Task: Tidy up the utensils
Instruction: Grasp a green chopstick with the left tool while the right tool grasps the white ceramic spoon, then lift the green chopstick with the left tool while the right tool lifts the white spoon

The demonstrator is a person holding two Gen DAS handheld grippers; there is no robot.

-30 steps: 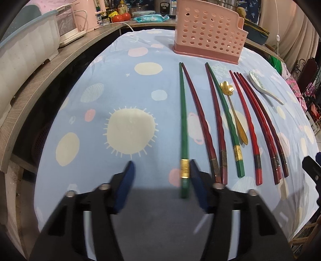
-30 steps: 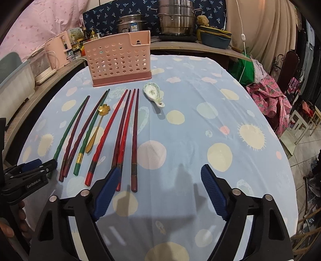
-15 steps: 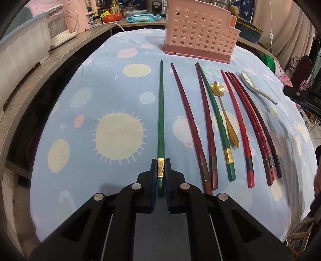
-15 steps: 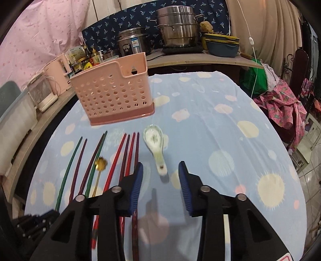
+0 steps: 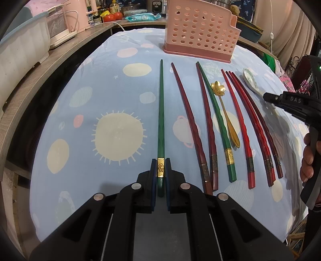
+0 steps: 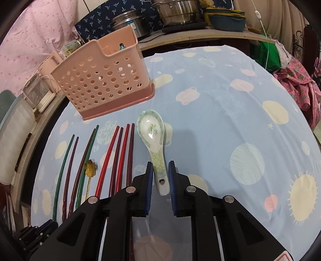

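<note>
My left gripper (image 5: 161, 170) is shut on the gold-banded end of a green chopstick (image 5: 161, 112) that points toward the pink perforated utensil basket (image 5: 200, 34). Beside it lie dark red chopsticks (image 5: 188, 122), a second green chopstick (image 5: 215, 118), a gold flower spoon (image 5: 224, 108) and more red chopsticks (image 5: 252, 124). My right gripper (image 6: 159, 176) has its jaws close around the handle of the white ceramic spoon (image 6: 153, 136), with small gaps on both sides. The basket (image 6: 100, 78) stands behind the spoon.
The table carries a blue spotted cloth (image 6: 230, 112). A wooden counter (image 5: 30, 84) with pink appliances runs along the left. Steel pots (image 6: 176, 12) stand on the counter behind. A chair with pink cloth (image 6: 301, 84) is at the right.
My left gripper closed on the green chopstick's end and holds it. My right gripper moved forward to the ceramic spoon and narrowed its jaws around the handle.
</note>
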